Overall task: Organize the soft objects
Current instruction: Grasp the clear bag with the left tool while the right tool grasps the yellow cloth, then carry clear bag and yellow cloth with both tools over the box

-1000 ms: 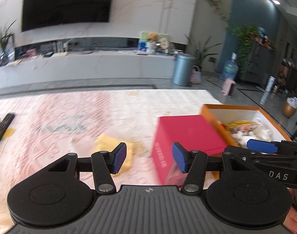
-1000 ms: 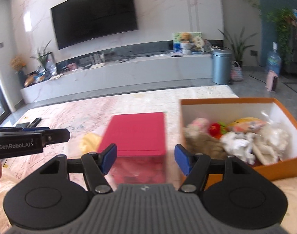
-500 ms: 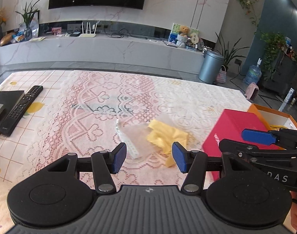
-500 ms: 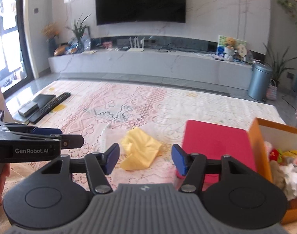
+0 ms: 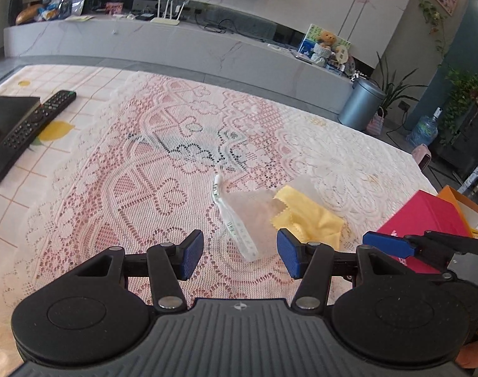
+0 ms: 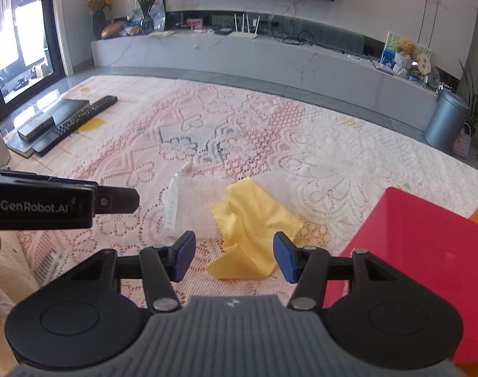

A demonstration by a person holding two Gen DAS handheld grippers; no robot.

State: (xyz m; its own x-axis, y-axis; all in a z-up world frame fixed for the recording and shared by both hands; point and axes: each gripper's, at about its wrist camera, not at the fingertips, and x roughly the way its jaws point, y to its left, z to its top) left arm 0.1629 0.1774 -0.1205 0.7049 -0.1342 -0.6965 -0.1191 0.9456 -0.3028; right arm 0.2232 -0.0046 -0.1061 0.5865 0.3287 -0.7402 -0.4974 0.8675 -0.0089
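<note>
A crumpled yellow cloth (image 6: 254,229) lies on the lace tablecloth, partly over a clear plastic pouch (image 6: 192,207) with a white zip strip. Both also show in the left wrist view: the cloth (image 5: 308,216) and the pouch (image 5: 248,213). My right gripper (image 6: 234,257) is open and empty, just short of the cloth's near edge. My left gripper (image 5: 240,254) is open and empty, just short of the pouch. A red box (image 6: 427,251) stands to the right with an orange box (image 5: 465,204) behind it.
A black remote (image 5: 28,132) and a dark flat box (image 5: 6,110) lie at the table's far left. The lace tablecloth (image 5: 144,172) covers the table. A grey bin (image 5: 361,103) and a long TV cabinet (image 5: 176,47) stand beyond the table.
Both grippers have swung left, away from the red and orange boxes, and now face the yellow cloth and the pouch. Both have stayed open and empty.
</note>
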